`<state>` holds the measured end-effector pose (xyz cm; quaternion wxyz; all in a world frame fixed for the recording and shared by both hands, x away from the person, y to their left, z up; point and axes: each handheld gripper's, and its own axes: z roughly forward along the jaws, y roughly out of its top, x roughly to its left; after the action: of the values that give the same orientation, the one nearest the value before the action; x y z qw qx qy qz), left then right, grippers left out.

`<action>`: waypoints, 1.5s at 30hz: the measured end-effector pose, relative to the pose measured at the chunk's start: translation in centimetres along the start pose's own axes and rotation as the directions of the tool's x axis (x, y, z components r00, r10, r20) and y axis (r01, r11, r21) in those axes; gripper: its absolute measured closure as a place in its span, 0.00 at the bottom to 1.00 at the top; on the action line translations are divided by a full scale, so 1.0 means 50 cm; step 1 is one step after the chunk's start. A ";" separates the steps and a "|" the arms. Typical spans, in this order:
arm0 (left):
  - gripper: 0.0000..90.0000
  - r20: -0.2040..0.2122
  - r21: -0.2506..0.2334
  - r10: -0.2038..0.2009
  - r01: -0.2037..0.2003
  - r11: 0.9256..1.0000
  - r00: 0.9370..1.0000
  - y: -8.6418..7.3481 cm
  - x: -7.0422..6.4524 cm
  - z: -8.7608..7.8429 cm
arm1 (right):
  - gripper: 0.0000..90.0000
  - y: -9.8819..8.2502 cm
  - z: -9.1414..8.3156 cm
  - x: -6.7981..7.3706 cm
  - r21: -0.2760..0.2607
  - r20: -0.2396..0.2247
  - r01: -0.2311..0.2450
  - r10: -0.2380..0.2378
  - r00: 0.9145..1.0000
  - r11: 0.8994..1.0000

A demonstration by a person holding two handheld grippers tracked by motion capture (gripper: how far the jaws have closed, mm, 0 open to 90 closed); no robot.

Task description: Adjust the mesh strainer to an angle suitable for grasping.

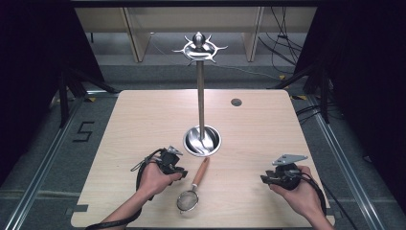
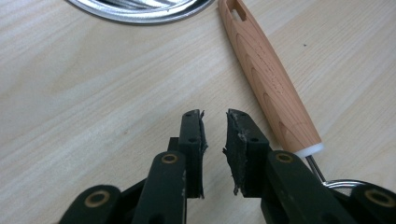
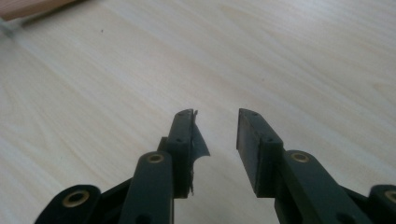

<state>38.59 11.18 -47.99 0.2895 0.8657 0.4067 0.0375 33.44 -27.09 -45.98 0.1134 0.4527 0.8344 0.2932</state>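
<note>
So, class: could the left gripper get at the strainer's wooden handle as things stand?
Probably yes. The left gripper is open with its fingers just beside the wooden handle, and nothing lies between them on the table.

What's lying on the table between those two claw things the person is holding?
A small strainer with a wooden handle lies between the left gripper and the right gripper, nearer the left one. The high view shows it.
</note>
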 end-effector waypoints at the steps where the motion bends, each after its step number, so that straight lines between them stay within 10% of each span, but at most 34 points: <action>1: 0.87 0.006 0.011 0.004 -0.004 1.000 1.000 0.000 0.001 0.000 | 0.76 -0.006 0.004 -0.005 -0.016 -0.001 0.018 -0.018 1.000 1.000; 12: 0.99 0.013 -0.016 0.030 -0.030 0.999 0.999 0.017 -0.039 -0.013 | 0.78 -0.006 0.005 -0.011 0.013 0.006 -0.048 0.048 0.999 0.999; 17: 0.99 0.038 0.003 0.108 -0.109 0.994 0.993 0.050 -0.072 -0.015 | 0.78 -0.005 0.012 -0.016 0.016 0.009 -0.012 0.012 1.000 1.000; 29: 0.99 -0.019 0.138 0.179 -0.175 0.975 0.984 0.131 -0.125 0.091 | 0.77 -0.006 0.017 -0.012 0.022 -0.001 -0.013 0.013 1.000 1.000; 37: 0.99 -0.060 0.199 0.169 -0.155 0.968 0.984 0.140 -0.132 0.118 | 0.77 -0.006 0.016 -0.011 0.042 -0.008 -0.029 0.029 1.000 0.999; 45: 0.99 -0.089 0.191 0.102 -0.083 0.978 0.991 0.133 -0.114 0.111 | 0.78 -0.006 0.018 -0.012 0.037 -0.008 -0.013 0.013 1.000 0.999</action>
<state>41.01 1.09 -48.08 0.1847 0.9041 0.3814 0.0553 33.98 -27.37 -46.94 0.0996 0.4589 0.8372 0.2805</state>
